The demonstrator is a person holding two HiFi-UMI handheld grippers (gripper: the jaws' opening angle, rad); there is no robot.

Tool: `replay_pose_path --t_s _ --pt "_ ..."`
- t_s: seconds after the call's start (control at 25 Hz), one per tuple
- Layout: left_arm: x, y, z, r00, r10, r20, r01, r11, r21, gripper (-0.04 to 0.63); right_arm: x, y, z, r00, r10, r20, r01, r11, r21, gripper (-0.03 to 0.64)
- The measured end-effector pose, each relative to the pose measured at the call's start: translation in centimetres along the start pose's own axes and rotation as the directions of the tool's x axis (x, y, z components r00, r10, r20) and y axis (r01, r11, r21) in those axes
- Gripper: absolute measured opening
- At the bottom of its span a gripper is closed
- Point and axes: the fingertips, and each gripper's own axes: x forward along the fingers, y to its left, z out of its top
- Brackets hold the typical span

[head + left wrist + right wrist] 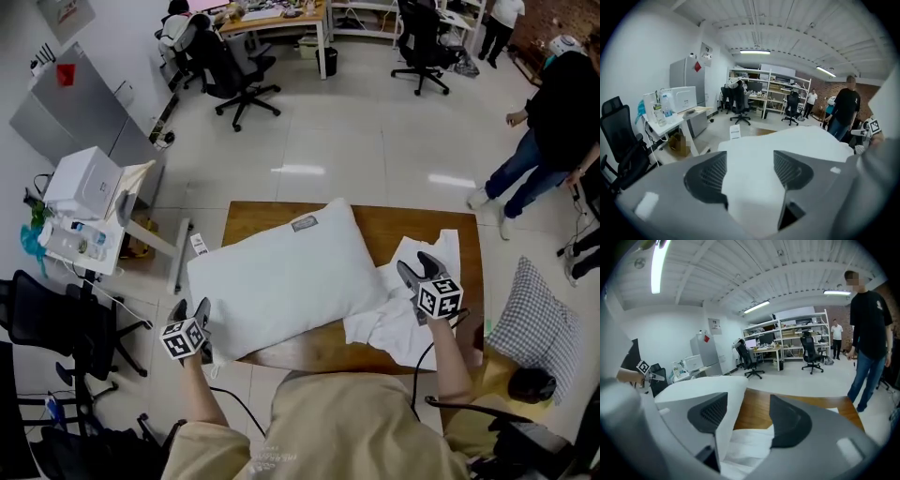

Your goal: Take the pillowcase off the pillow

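A bare white pillow [281,277] lies across the wooden table [253,217]. To its right a crumpled white pillowcase [412,314] lies on the table, apart from the pillow. My left gripper [194,326] is at the pillow's near left corner; in the left gripper view its jaws stand open [750,174] with the pillow [787,140] stretching ahead between them, and the pads do not press on it. Over the pillowcase, my right gripper [414,274] is open [745,416]; the pillow's end [703,387] lies by its left jaw and the pillowcase [750,446] below.
A person [553,122] stands on the floor beyond the table's right end. A checked cushion [534,314] lies at the right. A side table with a white box [89,183] and a black chair [47,319] stand at the left. Office chairs and desks fill the back.
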Motion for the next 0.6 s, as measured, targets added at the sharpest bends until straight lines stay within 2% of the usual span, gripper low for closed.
replay_pose_path --t_s 0.04,0.12,0.2,0.32,0.48,0.56,0.6 --pt "-0.2 -1.1 1.0 0.999 -0.006 0.031 0.005 1.0 0.025 0.321 0.3 1.2 0.6 1.0 0.014 0.018 -0.014 1.0 -0.015 0.281" --pt "-0.5 -4.4 3.4 0.993 -0.046 0.109 0.037 0.995 0.088 0.336 0.7 3.6 2.0 0.997 0.042 0.063 -0.039 0.998 -0.046 0.284" --pt "-0.7 -8.6 5.9 0.974 -0.111 0.196 0.084 0.986 0.141 0.348 0.9 6.0 3.6 0.99 0.069 0.125 -0.06 0.995 -0.074 0.295" --pt "-1.0 -15.5 9.3 0.926 -0.214 0.31 0.156 0.967 0.201 0.35 0.5 9.3 6.5 0.968 0.097 0.233 -0.07 0.99 -0.121 0.344" --pt "-2.1 -25.2 12.4 0.843 -0.355 0.403 0.248 0.923 0.294 0.372 -1.4 11.8 10.3 0.924 0.076 0.374 -0.021 0.989 -0.149 0.445" --pt "-3.1 -29.0 13.5 0.808 -0.394 0.439 0.253 0.904 0.345 0.406 -2.7 12.2 11.7 0.906 0.044 0.421 0.028 0.986 -0.165 0.498" --pt "-3.6 -30.4 14.2 0.793 -0.401 0.459 0.243 0.898 0.366 0.422 -3.5 12.3 12.3 0.899 0.025 0.438 0.056 0.984 -0.171 0.5"
